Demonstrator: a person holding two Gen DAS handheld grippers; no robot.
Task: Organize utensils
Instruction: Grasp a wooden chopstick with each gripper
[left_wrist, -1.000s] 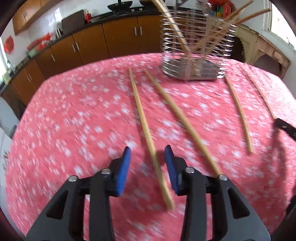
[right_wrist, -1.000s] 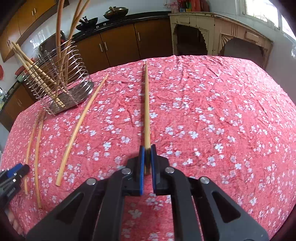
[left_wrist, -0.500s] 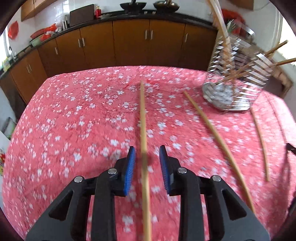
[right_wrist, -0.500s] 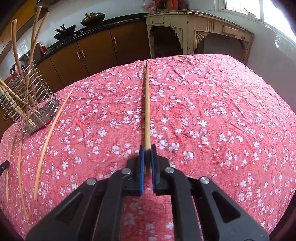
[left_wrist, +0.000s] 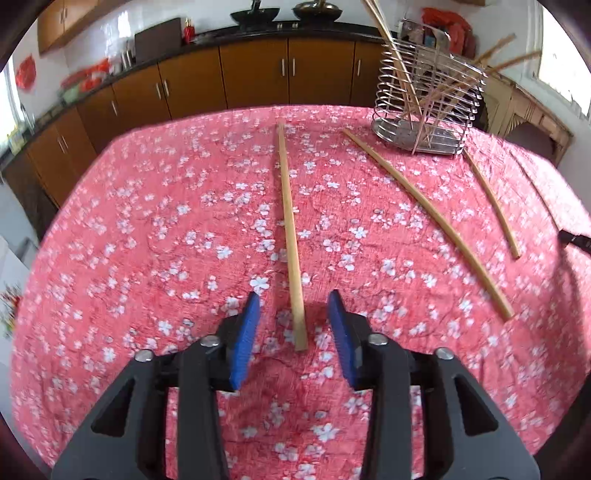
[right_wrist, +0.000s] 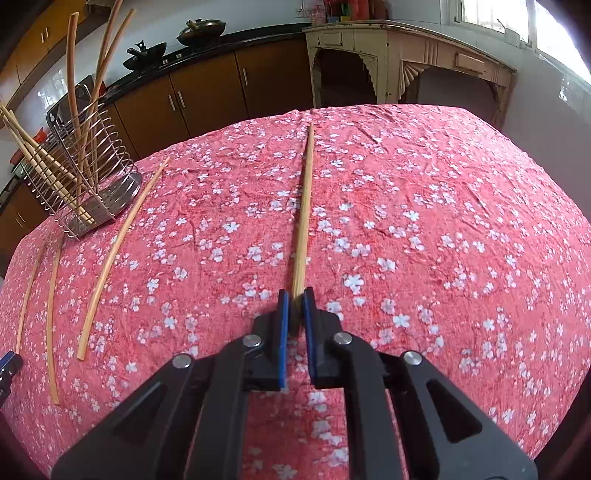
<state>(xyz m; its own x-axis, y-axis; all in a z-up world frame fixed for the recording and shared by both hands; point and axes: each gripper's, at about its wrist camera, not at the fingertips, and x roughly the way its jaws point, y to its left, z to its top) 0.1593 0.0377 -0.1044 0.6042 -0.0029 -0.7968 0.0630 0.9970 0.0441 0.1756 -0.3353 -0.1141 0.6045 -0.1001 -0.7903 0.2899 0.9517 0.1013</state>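
Kitchen. Brown wooden base cabinets (left_wrist: 255, 77) with steel bar handles run 9 to 1 o'clock under a black stone countertop (left_wrist: 236, 31); two dark woks (left_wrist: 255, 14) at 12. White tiled wall (left_wrist: 107, 40) behind. Cream carved wooden console (right_wrist: 406, 62) at 1 o'clock, bright daylight window (right_wrist: 495, 14) at 2.

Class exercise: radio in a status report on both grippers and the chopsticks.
Left gripper open, jaws just widened, astride loose chopstick. Right gripper shut on held chopstick. Wire holder unobstructed.
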